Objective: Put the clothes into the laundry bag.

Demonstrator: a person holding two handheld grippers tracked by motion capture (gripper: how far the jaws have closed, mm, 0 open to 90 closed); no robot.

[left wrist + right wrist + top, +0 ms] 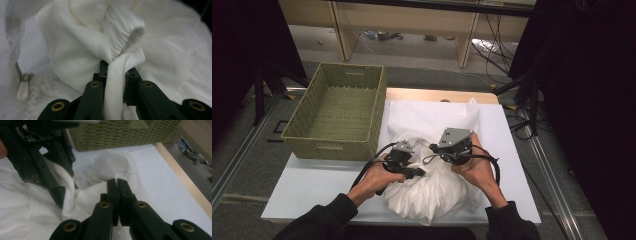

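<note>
A bunched white garment lies on the white table, near its front edge. My left gripper is shut on a rolled fold of this garment, and the fold runs between its jaws. My right gripper rests on the garment's far side with its jaws pressed together. Cloth reaches the right gripper's tips, but I cannot tell whether any is pinched. The left gripper stands close by on the left in the right gripper view. A cream zipper pull lies on mesh fabric.
An empty green woven basket stands at the table's far left. The white table cover shows bare in front of the basket, and a wooden edge runs along the far side. Shelving and cables lie beyond the table.
</note>
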